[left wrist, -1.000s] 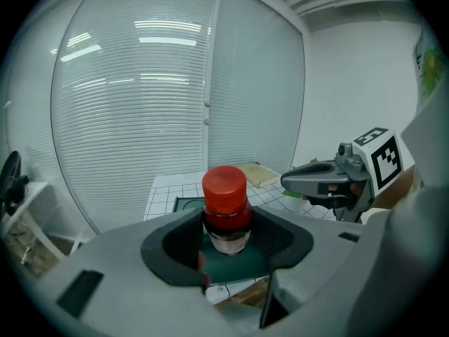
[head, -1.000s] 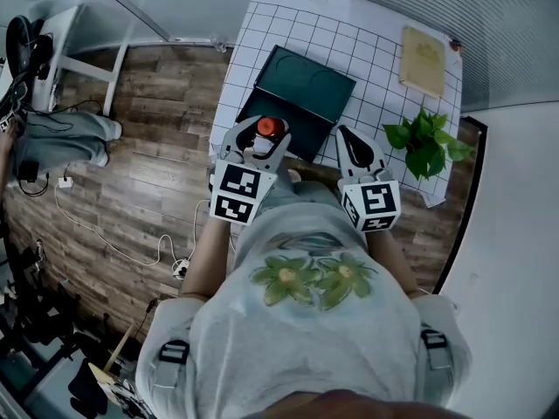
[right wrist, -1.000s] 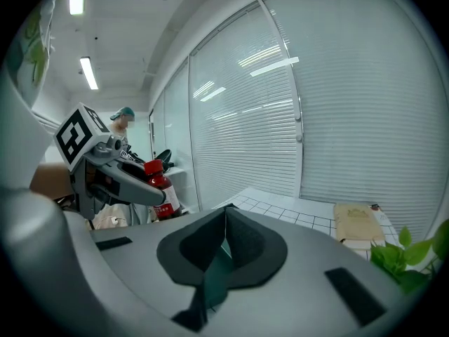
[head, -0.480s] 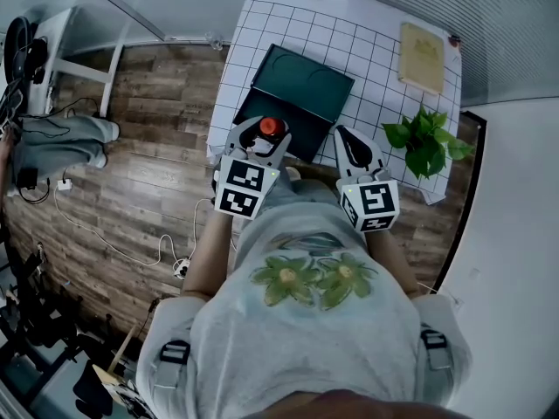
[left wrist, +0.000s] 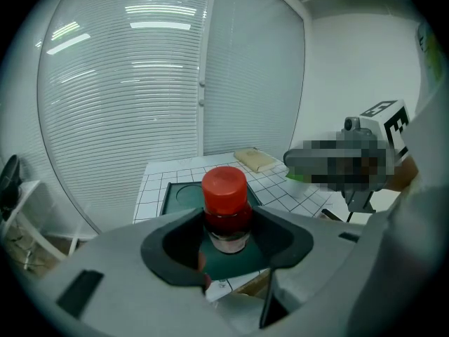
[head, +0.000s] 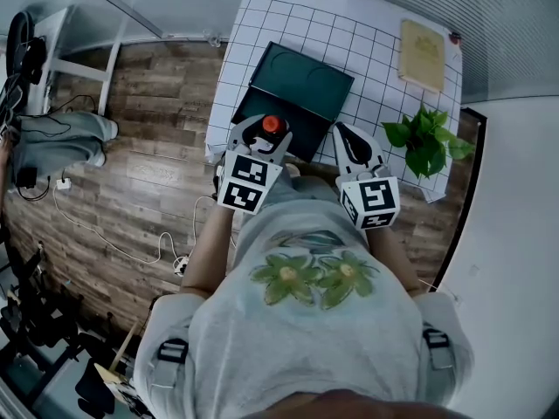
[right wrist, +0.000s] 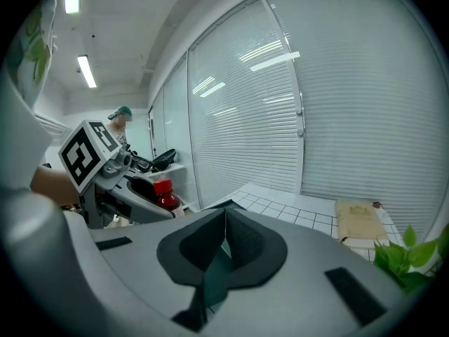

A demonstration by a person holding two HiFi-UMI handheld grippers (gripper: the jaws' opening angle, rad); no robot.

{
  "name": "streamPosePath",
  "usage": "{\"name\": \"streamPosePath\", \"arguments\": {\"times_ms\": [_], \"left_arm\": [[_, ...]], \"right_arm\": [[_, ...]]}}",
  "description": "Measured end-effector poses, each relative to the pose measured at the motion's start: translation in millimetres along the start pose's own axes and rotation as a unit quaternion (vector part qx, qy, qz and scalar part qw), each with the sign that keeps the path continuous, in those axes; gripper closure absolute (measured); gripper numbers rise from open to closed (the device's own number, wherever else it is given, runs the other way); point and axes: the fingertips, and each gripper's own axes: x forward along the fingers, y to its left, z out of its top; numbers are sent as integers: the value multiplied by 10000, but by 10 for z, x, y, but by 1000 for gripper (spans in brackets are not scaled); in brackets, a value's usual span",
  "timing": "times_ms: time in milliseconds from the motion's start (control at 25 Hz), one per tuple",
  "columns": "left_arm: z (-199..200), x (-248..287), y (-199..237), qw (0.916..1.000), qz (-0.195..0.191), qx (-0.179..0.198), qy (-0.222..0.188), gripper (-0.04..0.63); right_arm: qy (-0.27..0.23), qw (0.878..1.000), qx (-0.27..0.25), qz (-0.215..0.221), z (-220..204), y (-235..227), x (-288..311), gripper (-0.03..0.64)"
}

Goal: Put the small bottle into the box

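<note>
My left hand-held gripper [head: 261, 136] clamps the bottle [head: 272, 125] upright above the near edge of the box [head: 306, 90], which stretches toward the frame's top.

A white table [head: 288, 24] with a black grid stands on a wood-plank floor [head: 148, 173]. A shallow dark green box [head: 306, 90] with a round hollow lies flat on it, straight ahead of the fingers of the left gripper [head: 262, 133]. The box's near part is hidden behind their tips. Farther ahead of the right gripper [head: 346, 134] fingers and off to their right, a tan pad [head: 423, 55] lies near the table's far edge. A leafy plant [head: 425, 142] sits just right of the right fingers, at the table's near right corner. Bare grid shows between box and pad.
</note>
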Motion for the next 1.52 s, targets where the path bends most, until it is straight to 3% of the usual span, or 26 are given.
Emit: {"name": "streamPosePath", "arguments": {"times_ms": [1520], "left_arm": [[-301, 454, -24, 9985, -187, 199, 465, 374]], "right_arm": [[72, 9999, 74, -91, -14, -84, 92, 609]]}}
